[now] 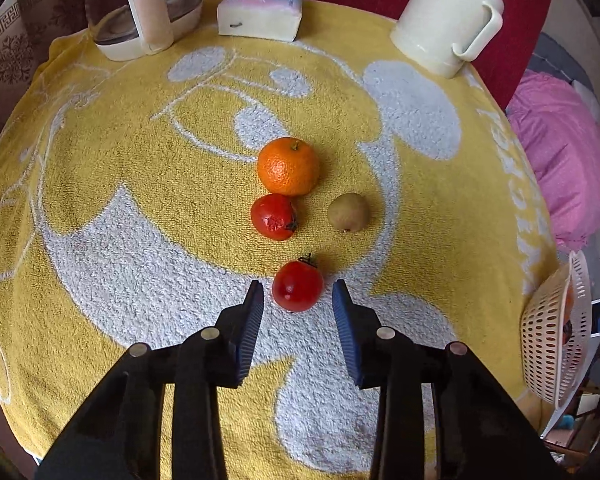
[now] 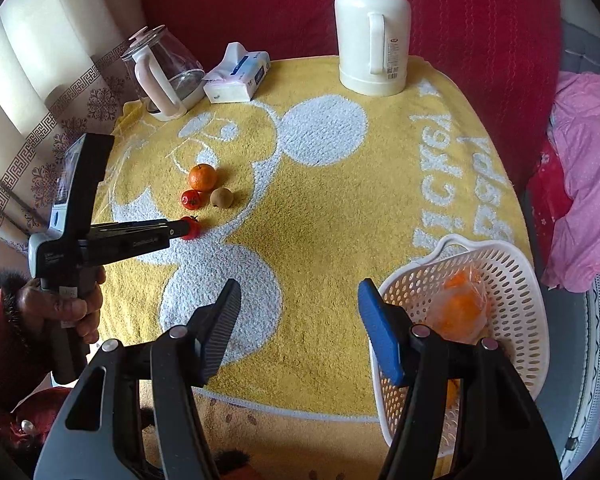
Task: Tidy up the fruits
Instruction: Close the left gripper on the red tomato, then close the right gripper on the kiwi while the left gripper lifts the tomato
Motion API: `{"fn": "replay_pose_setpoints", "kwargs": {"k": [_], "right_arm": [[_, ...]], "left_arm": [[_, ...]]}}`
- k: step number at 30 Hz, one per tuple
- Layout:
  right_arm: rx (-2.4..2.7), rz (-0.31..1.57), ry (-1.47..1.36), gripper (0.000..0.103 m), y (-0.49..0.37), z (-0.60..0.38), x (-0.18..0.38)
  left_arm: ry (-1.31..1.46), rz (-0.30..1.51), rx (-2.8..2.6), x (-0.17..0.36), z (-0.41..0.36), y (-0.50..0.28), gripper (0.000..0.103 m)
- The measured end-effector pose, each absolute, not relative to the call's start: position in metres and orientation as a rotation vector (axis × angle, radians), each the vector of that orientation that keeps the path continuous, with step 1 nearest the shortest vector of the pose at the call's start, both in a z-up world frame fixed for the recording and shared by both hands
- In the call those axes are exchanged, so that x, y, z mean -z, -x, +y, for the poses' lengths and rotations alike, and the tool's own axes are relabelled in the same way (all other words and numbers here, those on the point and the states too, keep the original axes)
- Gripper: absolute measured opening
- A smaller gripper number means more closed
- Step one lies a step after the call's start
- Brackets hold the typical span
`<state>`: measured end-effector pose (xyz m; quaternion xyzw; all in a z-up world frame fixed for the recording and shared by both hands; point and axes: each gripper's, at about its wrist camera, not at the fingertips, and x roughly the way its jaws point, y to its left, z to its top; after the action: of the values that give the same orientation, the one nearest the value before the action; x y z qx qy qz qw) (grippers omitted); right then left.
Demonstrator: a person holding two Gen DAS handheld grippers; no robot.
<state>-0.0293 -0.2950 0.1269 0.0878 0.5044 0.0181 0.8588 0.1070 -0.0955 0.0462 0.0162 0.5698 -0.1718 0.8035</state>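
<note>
The left tongs (image 1: 298,292) stand apart around a red tomato (image 1: 298,286) on the towel-covered bench (image 1: 140,184), pads not touching it. The right tongs (image 2: 300,300) hang apart, empty, beside the white basket (image 2: 516,280) holding bagged oranges (image 2: 458,308).

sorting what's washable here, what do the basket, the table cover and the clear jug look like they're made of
Basket: looks like moulded white plastic, matt, with rows of punched slots.
Table cover: terry towelling, probably cotton; a looped, fuzzy pile in yellow and white.
Clear jug: body seems glass or clear plastic, see-through with glints; its pale pink handle and base look like smooth plastic.
</note>
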Motion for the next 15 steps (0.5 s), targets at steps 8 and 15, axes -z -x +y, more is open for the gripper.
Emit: {"fn": "replay_pose_setpoints", "kwargs": {"k": [8,15], "right_arm": [[-0.055,1.086,-0.185,0.062,0.016,-0.293,-0.117],[-0.105,1.108,-0.194,0.062,-0.009,-0.282,-0.103]], "left_arm": [[-0.029,1.231,0.376,-0.037,-0.096,-0.114,0.029],[0.006,1.212,0.355,-0.05,-0.075,-0.107,0.029]]}}
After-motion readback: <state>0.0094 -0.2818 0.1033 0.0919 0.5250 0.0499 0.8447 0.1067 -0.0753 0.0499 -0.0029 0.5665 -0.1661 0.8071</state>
